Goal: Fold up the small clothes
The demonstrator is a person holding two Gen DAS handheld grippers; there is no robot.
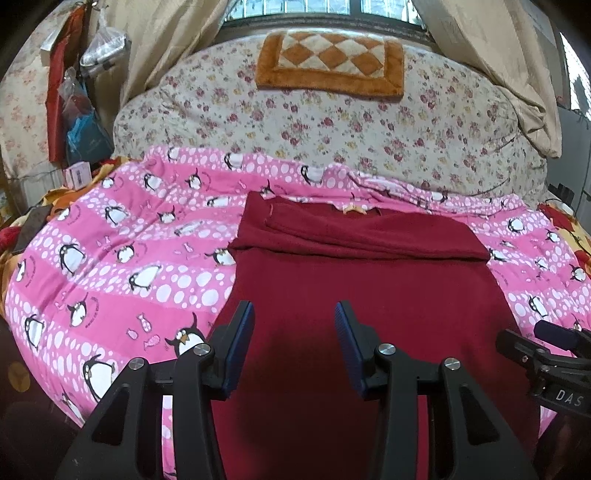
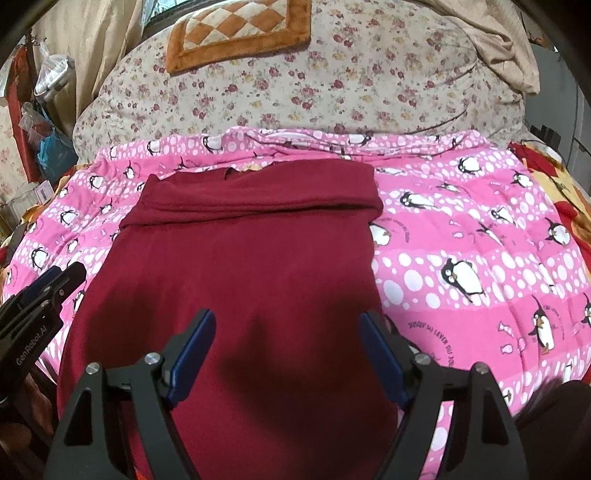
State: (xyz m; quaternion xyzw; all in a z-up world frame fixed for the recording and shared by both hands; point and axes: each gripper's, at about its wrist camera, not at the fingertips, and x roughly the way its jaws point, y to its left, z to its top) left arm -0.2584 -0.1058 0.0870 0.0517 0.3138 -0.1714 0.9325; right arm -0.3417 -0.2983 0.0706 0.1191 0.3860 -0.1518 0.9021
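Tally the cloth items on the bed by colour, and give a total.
Dark red garment: 1
Pink penguin-print blanket: 1
Floral cream quilt: 1
Orange-and-cream checked mat: 1
Total: 4

Pink penguin-print bedsheet with white dots (image 1: 122, 266) across the lower and middle frame. Behind it, rounded cream headboard cover with small red flowers (image 1: 332, 140), topped by an orange-and-cream checkered plush mat (image 1: 330, 61). Barred window (image 1: 317, 9) along the top edge, daylight coming through. Beige curtains (image 1: 162, 40) at upper left and right. Plastic bags and red cloth (image 1: 59, 85) hanging far left.
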